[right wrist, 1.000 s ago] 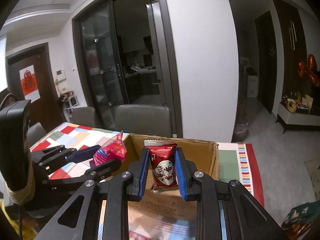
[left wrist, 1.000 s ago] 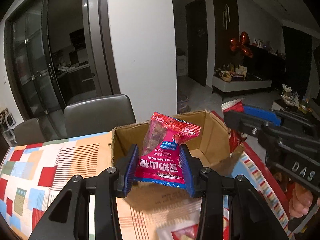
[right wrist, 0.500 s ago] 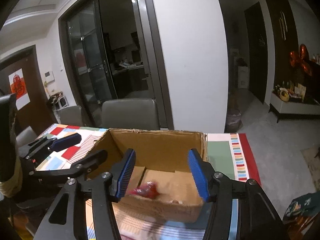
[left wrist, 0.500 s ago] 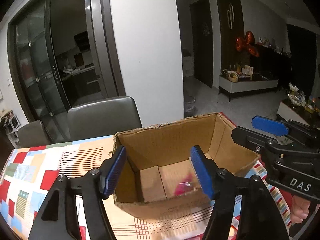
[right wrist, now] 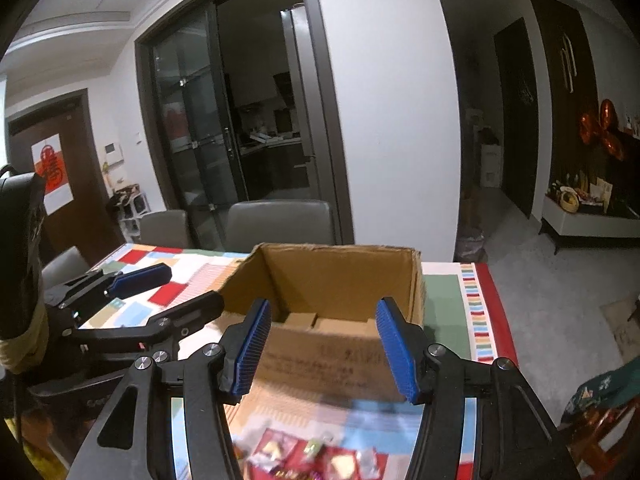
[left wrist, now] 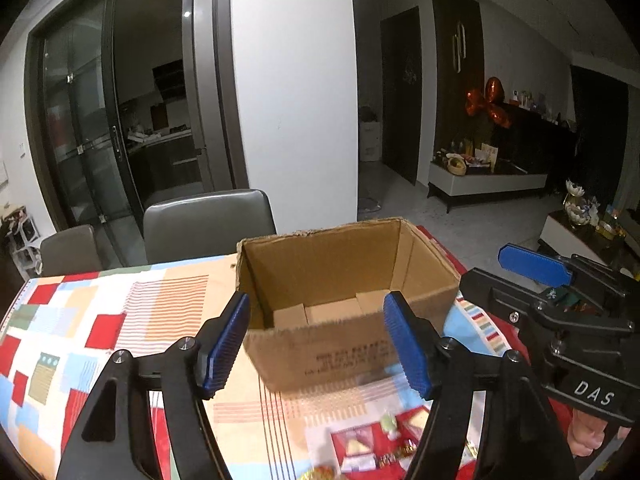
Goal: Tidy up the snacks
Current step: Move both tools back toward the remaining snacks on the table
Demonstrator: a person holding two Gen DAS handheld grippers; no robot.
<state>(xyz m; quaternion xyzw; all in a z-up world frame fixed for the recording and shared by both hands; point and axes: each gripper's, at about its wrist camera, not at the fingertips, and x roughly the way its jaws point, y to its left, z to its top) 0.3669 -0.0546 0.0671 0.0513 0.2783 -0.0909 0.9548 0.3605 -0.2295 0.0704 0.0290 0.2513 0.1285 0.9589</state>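
Cardboard is filling the middle of both wrist views: an open-topped box [left wrist: 344, 304] is sitting on a table covered by a patchwork cloth [left wrist: 120, 312] of red, blue, orange and striped squares. Its inner flaps are showing at the bottom, and from these angles no snack can be made out inside it. Printed lettering is running along its near wall.

Loose snack packets [left wrist: 372, 444] are lying on the cloth just in front of the box, close under the two grippers; in the right wrist view the same red and white wrappers [right wrist: 312, 456] are appearing blurred at the lower edge.

Nearer the camera, the left gripper [left wrist: 320, 346] is hovering in front of the box with its blue pads spread well apart and nothing between them; its jaws have just been opening. The right gripper [right wrist: 324, 346] is doing the same on the other side, its jaws also having just been opening, spread about as wide as the box's near wall looks from here, and gripping nothing. Each gripper is showing at the edge of the other's view, and part of the person's hand [left wrist: 588, 432] is visible under the right one.

Grey chairs [left wrist: 208, 228] are standing behind the table, in front of dark glass doors.
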